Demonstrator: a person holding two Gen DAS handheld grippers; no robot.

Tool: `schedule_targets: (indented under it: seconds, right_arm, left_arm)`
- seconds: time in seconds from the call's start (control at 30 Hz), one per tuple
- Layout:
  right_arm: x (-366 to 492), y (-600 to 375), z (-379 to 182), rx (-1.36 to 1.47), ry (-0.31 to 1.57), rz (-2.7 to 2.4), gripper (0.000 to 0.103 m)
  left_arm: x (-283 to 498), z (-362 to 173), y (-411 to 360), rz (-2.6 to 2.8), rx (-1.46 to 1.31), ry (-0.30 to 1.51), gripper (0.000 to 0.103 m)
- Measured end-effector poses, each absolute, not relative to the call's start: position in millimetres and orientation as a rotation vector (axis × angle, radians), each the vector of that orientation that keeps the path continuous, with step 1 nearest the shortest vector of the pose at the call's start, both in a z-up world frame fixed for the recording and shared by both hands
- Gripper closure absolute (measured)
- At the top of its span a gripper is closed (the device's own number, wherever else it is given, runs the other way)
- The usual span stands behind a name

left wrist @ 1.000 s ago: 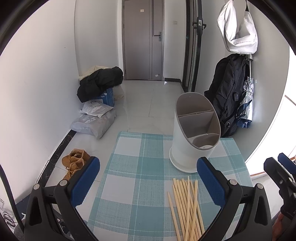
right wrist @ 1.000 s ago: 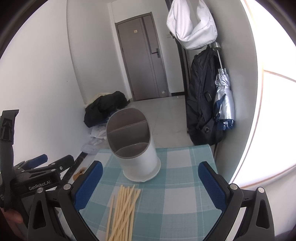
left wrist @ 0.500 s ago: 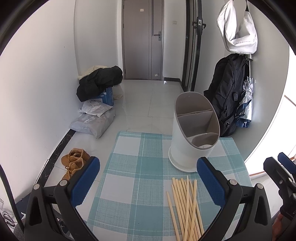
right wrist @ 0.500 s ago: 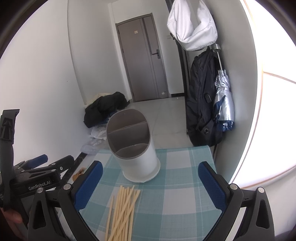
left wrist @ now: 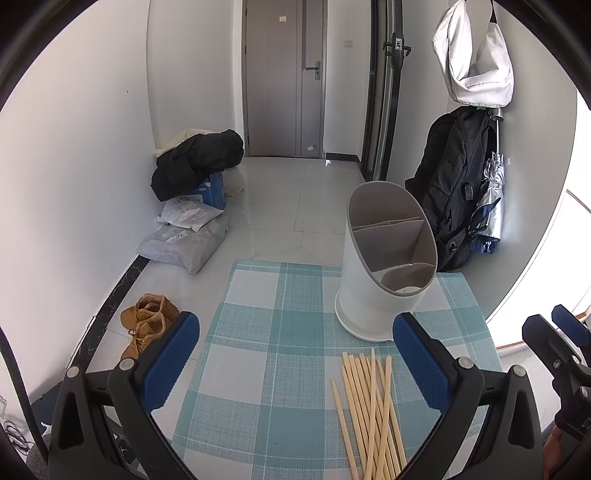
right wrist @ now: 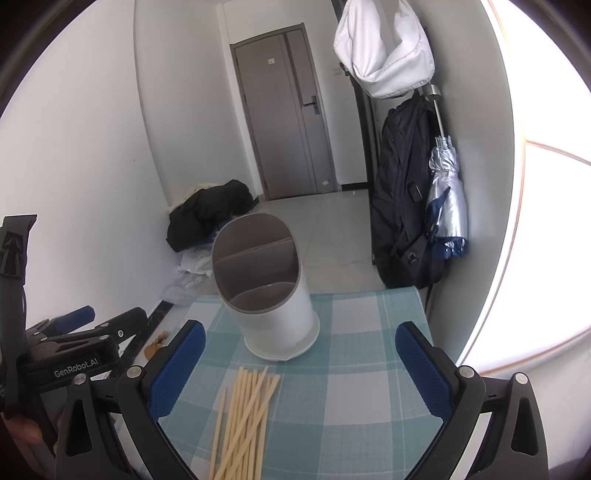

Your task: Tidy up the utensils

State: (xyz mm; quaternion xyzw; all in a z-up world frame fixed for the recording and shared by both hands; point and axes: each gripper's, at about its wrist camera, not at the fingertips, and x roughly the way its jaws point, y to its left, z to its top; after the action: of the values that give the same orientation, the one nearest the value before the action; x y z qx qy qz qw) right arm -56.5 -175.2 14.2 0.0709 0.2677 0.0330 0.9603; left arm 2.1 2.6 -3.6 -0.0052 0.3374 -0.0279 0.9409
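Below both wide-spread, empty hand-held grippers (left wrist: pixel 295 354) (right wrist: pixel 295 354), the chopsticks (left wrist: pixel 369 410) run out of frame.

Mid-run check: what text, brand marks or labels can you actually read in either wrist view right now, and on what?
"GenRobot.AI": white lettering on the side of the left gripper, seen in the right wrist view.
Small notice on the grey door: too small to read.
Printed labels on the grey parcels on the floor: blurred, unreadable.
Utensil holder, chopsticks and checked mat: no text visible.
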Motion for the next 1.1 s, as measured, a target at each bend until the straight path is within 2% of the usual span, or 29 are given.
schedule_targets:
  seconds: [0.4, 0.6, 0.9, 0.97, 1.1]
  right_arm:
    - [-53, -174, 11, 0.142, 0.561, 0.07, 0.0]
    - [-36, -174, -7, 0.169, 0.692, 0.1, 0.001]
    - [25, -151, -69, 0.148, 1.054, 0.197, 0.022]
    - [40, -148, -81, 0.149, 1.103, 0.196, 0.031]
    - [59, -142, -103, 0.173, 1.167, 0.185, 0.042]
  left_arm:
    - [3, -5, 4, -0.06, -0.014, 0.7, 0.001]
    - [15, -13, 18, -0.059, -0.061, 0.774, 0.001]
    - [33, -31, 49, -0.057, -0.165, 0.905, 0.001]
    - [34, -33, 53, -0.061, -0.172, 0.92, 0.001]
    - [36, -38, 64, -0.065, -0.186, 0.944, 0.001]
